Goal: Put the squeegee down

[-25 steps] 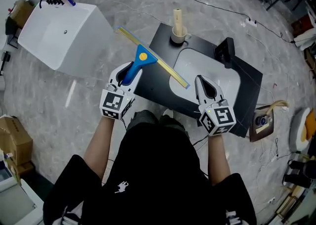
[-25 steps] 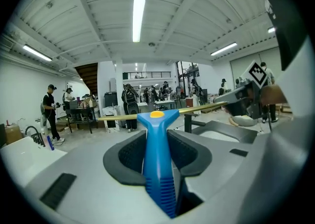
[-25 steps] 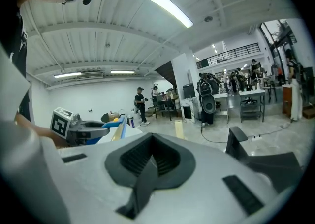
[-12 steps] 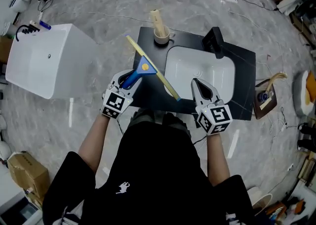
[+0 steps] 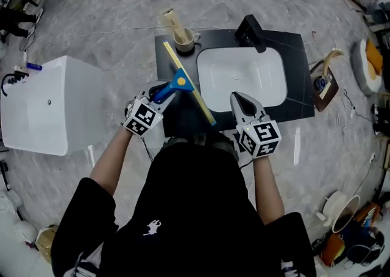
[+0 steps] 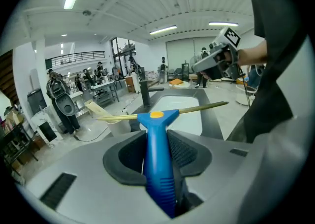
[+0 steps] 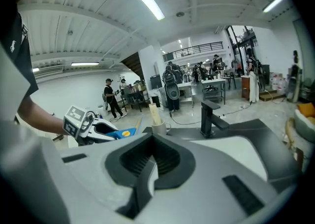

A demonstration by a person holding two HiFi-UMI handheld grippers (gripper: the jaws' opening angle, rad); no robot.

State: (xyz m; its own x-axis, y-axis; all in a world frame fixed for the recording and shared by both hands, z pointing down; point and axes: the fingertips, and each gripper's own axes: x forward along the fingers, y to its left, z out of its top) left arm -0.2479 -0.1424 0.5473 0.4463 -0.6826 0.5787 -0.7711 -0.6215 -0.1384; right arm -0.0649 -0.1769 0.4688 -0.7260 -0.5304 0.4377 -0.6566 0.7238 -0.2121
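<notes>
Nearest you, at the front edge of the white basin [image 5: 244,78], your right gripper [image 5: 239,103] has its jaws together with nothing between them. Just left of the basin, your left gripper [image 5: 162,91] is clamped on the blue handle of the squeegee [image 5: 181,81]. The squeegee's yellow blade slants over the black counter [image 5: 294,43] along the basin's left side, though you cannot tell whether it touches the counter; past the basin's far left corner stands a mug [image 5: 183,40] with a pale stick in it, and a black faucet [image 5: 251,31] sits at the basin's far edge.
</notes>
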